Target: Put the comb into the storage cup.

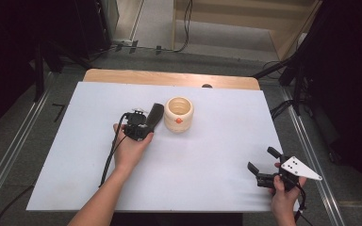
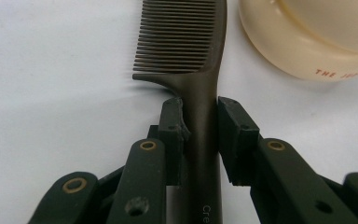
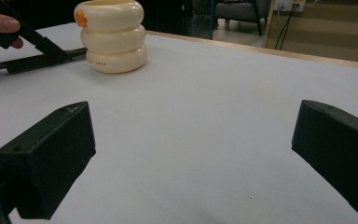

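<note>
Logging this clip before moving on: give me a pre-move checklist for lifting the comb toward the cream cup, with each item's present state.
1. Left tool straddles the comb handle: ok.
2. Both pads pressing the handle: cannot tell; a slight gap shows at one side.
3. Comb lies flat on the table: ok.
4. Cream cup upright, beside the comb: ok.
5. Cup's inside free: cannot tell.
6. Right tool open, far from the cup: ok.

place: recording lab | signs: white-covered counter point(image 1: 207, 179), black curtains at 3 and 9 o'clock, floor cables at 12, metal rails
</note>
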